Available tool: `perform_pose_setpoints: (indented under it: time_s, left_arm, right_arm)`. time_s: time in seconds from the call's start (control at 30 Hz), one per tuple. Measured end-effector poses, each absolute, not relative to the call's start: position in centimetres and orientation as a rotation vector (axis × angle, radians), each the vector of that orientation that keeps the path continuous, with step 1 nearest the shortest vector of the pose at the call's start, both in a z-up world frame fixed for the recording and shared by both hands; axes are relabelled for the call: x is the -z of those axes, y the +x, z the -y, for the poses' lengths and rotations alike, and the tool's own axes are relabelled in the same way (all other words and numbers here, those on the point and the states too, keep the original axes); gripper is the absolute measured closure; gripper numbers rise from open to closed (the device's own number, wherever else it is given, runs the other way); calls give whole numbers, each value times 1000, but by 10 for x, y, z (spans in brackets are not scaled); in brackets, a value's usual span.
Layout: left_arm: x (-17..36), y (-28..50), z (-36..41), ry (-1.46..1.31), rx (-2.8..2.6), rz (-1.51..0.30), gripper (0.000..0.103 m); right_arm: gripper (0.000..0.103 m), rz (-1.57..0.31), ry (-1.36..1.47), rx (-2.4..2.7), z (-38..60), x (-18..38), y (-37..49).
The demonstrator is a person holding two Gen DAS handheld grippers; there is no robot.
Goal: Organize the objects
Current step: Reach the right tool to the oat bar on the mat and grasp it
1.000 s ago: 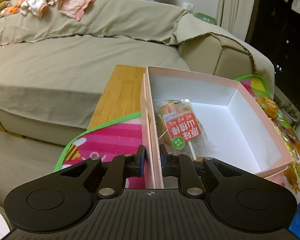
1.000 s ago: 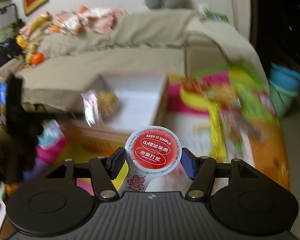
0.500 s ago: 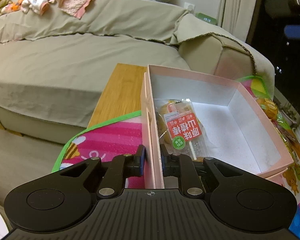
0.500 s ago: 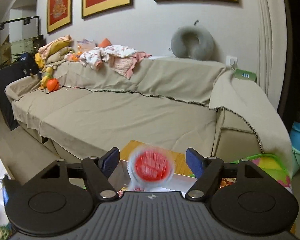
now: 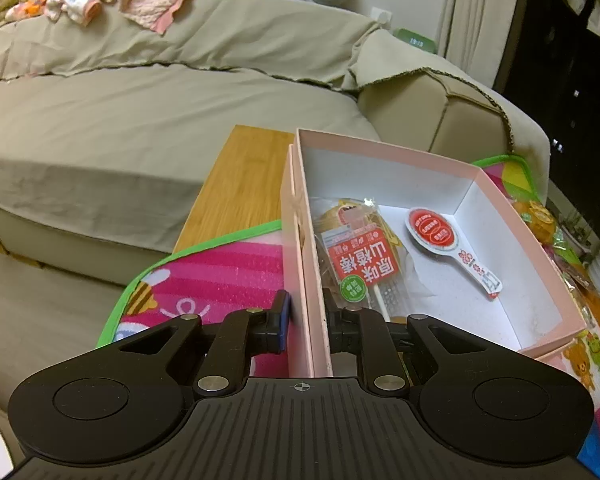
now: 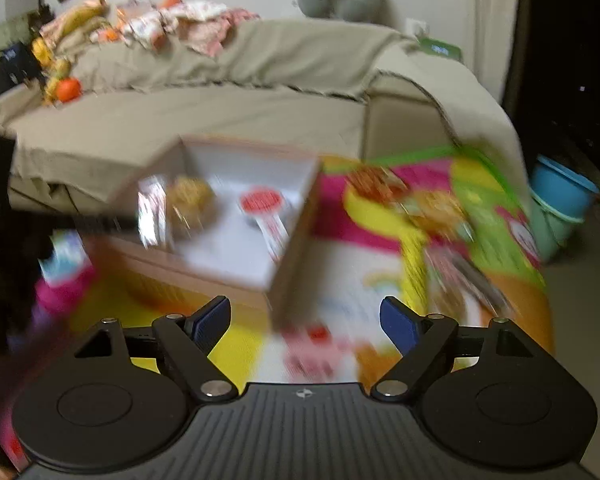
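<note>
The pale pink, white-lined, open cardboard box (image 5: pixel 500 200) is taken as the landmark. Its near-left side wall is pinched by the left tool (image 5: pixel 305 320), one finger being outside the wall and the other inside, pressed onto the card. The box stands on a bright cartoon-printed play mat (image 5: pixel 220 276) spread over a wooden table (image 5: pixel 244 184), with a beige covered sofa (image 5: pixel 140 120) beyond it.

Inside the box, against the pinched wall, a clear crinkly snack packet with a red label and a white stick (image 5: pixel 360 256) is seen. Just beside it, toward the box's middle, a spoon-shaped plastic jelly cup sealed with a round red foil lid (image 5: pixel 436 232) lies flat on the floor of the box; in the blurred right wrist view it shows as a red disc (image 6: pixel 260 202).

The right tool (image 6: pixel 306 320) is spread wide with nothing between its fingers, and is held on the near side of the box, above the mat.

To the right of the box, more snack packets (image 6: pixel 428 204) lie on the mat, blurred. These are judged light, soft and crackly, likely to slip or crumple; a hold across a flat sealed edge would be best. The box is judged light, its thin wall apt to flex.
</note>
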State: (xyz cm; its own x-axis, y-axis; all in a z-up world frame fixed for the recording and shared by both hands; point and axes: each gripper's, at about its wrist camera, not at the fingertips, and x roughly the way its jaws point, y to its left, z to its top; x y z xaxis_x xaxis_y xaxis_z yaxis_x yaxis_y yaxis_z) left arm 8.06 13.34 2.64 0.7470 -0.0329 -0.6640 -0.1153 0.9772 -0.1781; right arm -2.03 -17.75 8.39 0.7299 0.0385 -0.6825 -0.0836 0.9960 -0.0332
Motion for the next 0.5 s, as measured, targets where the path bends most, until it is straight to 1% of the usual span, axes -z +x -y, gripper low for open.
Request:
perform_pose_setpoints:
  time_s: [0.07, 0.17, 0.4, 0.5]
  left_arm:
    - [-27, 80, -132, -212, -47, -729, 85]
    - [-27, 80, -132, -211, -46, -730, 85]
    - [-27, 78, -133, -200, -43, -736, 85]
    - [-27, 77, -133, -204, -45, -734, 85]
  right_arm:
    - [16, -771, -30, -32, 189, -75, -35]
    - [16, -815, 45, 28, 209, -62, -51]
    - [12, -865, 64, 148, 226, -52, -116]
    - [12, -892, 72, 145, 224, -50, -137]
